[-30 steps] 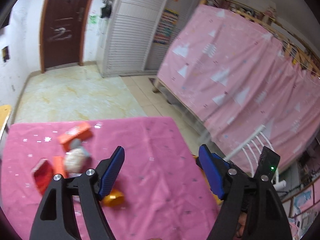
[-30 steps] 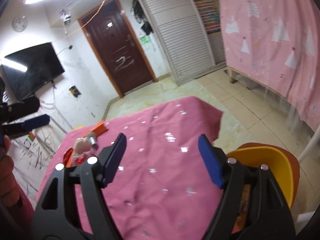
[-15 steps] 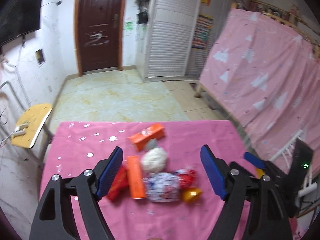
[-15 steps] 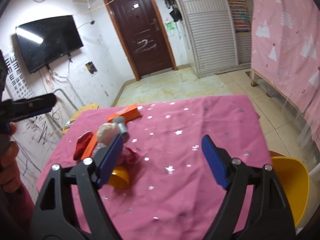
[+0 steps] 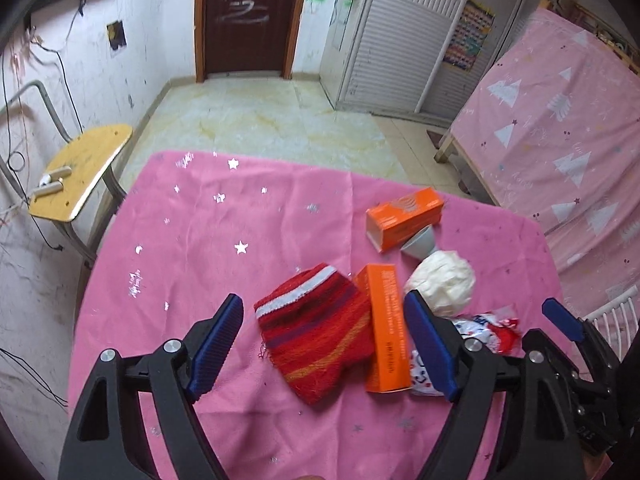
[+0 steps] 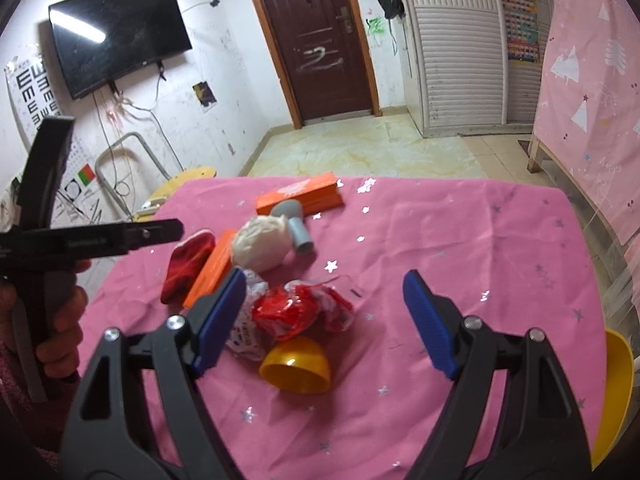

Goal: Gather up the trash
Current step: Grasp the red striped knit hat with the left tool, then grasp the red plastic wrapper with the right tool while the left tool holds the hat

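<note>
Left gripper (image 5: 324, 344): your jaws stand apart, above the red knit cloth (image 5: 316, 332)
Right gripper (image 6: 324, 316): jaws apart, holding nothing
Trash: red wrapper (image 6: 288, 312) at 12 o'clock, yellow cup (image 6: 296, 364) just below

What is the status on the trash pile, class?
Left tool open, above red striped knitted cloth. Right tool open, over crumpled red-and-white wrapper. Nothing gripped. Yellow plastic half-shell beside wrapper.

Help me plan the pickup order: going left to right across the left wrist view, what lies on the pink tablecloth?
Red striped knitted cloth → flat-lying orange carton → crumpled white paper ball → red-and-white plastic wrapper.
</note>
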{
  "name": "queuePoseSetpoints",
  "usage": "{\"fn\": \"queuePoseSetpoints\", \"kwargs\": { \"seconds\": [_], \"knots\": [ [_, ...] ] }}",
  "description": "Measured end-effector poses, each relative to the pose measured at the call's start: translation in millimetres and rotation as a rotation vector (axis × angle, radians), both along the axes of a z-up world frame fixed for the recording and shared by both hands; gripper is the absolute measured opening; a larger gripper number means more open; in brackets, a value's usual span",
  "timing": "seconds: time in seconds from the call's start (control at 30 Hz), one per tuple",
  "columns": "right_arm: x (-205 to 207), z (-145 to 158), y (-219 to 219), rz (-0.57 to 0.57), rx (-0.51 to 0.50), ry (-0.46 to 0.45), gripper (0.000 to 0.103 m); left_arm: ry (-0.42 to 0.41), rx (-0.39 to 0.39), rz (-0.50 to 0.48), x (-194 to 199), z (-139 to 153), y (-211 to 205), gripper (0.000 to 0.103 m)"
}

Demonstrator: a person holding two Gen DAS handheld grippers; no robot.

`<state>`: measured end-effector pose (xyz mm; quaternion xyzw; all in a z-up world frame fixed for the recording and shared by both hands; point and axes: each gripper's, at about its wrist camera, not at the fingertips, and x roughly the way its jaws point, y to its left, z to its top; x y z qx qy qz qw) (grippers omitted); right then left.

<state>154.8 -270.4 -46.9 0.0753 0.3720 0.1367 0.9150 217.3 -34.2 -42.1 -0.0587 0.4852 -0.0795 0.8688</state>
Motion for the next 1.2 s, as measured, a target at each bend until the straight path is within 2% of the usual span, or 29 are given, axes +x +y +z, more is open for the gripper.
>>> {"fn": "queuePoseSetpoints", "kwargs": {
  "seconds": [0.27, 0.47, 0.57, 0.63, 0.73, 0.83, 1.07, 1.1, 1.2],
  "knots": [
    [10.3, -9.7, 10.1, 0.009, -0.022, 0.035, 0.078, 0.060, -0.015, 0.006, 10.8, -34.0, 6.7, 0.075],
    [16.6, -17.7, 14.5, 0.009, -0.023, 0.056, 0.078, 0.054, -0.019, -0.016, 7.5, -44.7, 5.8, 0.071],
    [19.1, -20.2, 16.8, 0.009, -0.024, 0.063, 0.078, 0.031, -0.001, -0.033, 6.0, -45.5, -1.2, 0.058],
    [20.4, -20.6, 16.5, 0.008, -0.023, 0.065, 0.078, 0.015, 0.011, -0.046, 3.9, -45.5, -6.4, 0.039],
    [22.3, -22.0, 17.1, 0.003, -0.022, 0.070, 0.078, 0.009, -0.002, -0.049, 2.0, -43.3, -7.4, 0.018],
    [23.5, -23.3, 17.6, 0.000, -0.018, 0.075, 0.078, -0.010, -0.009, -0.021, 0.3, -38.0, -6.6, 0.011],
    [26.5, -26.9, 11.5, -0.012, 0.005, 0.087, 0.082, -0.050, -0.005, 0.035, -1.8, -25.1, 8.1, 0.010],
    [26.4, -27.3, 10.4, -0.012, 0.010, 0.088, 0.082, -0.057, -0.004, 0.040, -2.9, -22.6, 9.6, 0.010],
    [26.5, -29.0, 7.7, -0.003, 0.018, 0.095, 0.058, -0.076, -0.002, 0.052, -6.1, -15.0, 12.1, 0.010]
  ]
}}
